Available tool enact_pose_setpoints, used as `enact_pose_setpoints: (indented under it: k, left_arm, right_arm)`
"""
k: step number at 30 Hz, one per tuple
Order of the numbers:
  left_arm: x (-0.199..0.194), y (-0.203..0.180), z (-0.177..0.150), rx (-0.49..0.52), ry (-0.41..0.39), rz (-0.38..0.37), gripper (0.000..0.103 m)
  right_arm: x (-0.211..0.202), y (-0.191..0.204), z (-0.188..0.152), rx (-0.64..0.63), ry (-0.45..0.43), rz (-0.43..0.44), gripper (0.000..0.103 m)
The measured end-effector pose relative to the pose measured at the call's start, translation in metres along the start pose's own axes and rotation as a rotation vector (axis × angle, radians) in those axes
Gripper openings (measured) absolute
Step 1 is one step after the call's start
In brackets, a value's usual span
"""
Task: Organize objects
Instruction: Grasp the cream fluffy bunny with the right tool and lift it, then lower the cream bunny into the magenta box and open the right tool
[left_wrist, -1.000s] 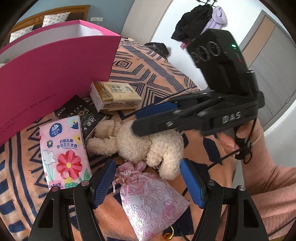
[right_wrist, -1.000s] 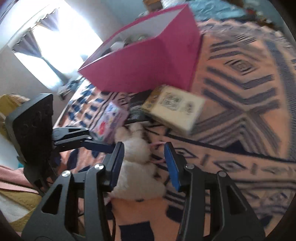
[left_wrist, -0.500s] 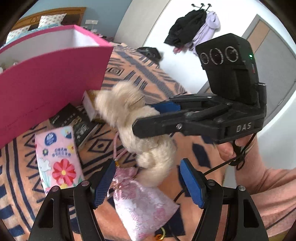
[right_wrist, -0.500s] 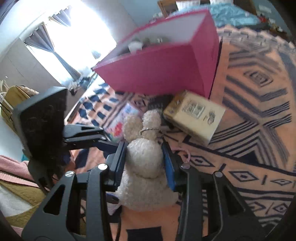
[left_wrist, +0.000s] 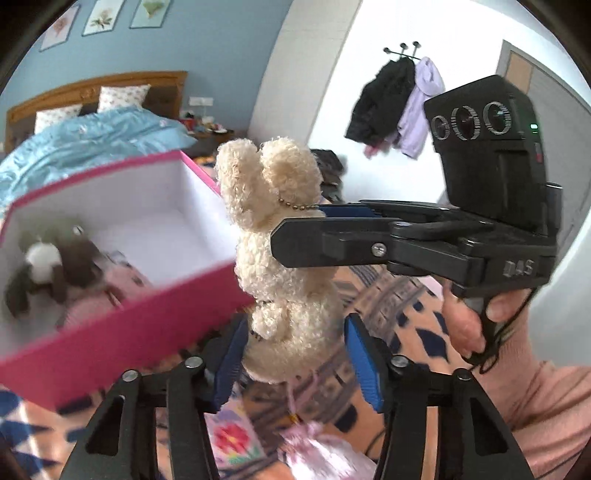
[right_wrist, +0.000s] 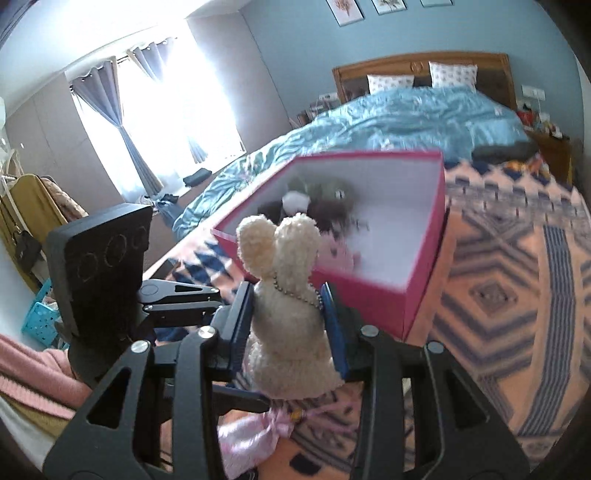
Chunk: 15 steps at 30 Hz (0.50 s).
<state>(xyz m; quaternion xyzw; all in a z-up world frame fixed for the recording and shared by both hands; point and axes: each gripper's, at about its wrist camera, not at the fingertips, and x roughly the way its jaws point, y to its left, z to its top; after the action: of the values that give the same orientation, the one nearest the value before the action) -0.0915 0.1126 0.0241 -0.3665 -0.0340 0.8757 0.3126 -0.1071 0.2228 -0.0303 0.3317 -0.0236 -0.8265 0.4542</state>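
Note:
My right gripper (right_wrist: 286, 295) is shut on a cream curly plush toy (right_wrist: 284, 317) with a bead chain round its neck, holding it upright in the air just in front of the open pink box (right_wrist: 369, 295). In the left wrist view the right gripper (left_wrist: 299, 225) comes in from the right, and the plush toy (left_wrist: 280, 280) hangs beside the pink box (left_wrist: 110, 332). My left gripper (left_wrist: 295, 325) has its jaws closing, with the toy's lower body between the pads; no clear press shows. A dark plush (left_wrist: 48, 266) lies inside the box.
A pink satin pouch (left_wrist: 317, 454) and a floral tissue pack (left_wrist: 232, 439) lie below on the patterned blanket (right_wrist: 498, 295). A bed with a blue cover (right_wrist: 406, 118) stands behind the box. Coats hang on the wall (left_wrist: 391, 99). A hand in a pink sleeve (left_wrist: 535, 387) holds the right gripper.
The right gripper shut on the cream plush and lifted it off the blanket to the box's rim. Both grippers rose. The left jaws narrowed around the toy's lower body.

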Motion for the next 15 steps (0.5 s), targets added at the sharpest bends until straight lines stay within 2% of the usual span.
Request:
enact_pose_setpoints:
  k: [8,15]
  left_arm:
    - [0.006,0.031,0.042,-0.017,-0.049,0.086,0.053]
    - [0.026,0.066,0.073,-0.044,-0.03,0.158,0.049]
  right_arm:
    - [0.021,-0.009,0.051,-0.023,-0.039,-0.028,0.04]
    - [0.051,-0.03,0.085,-0.007,-0.037,-0.066,0.04]
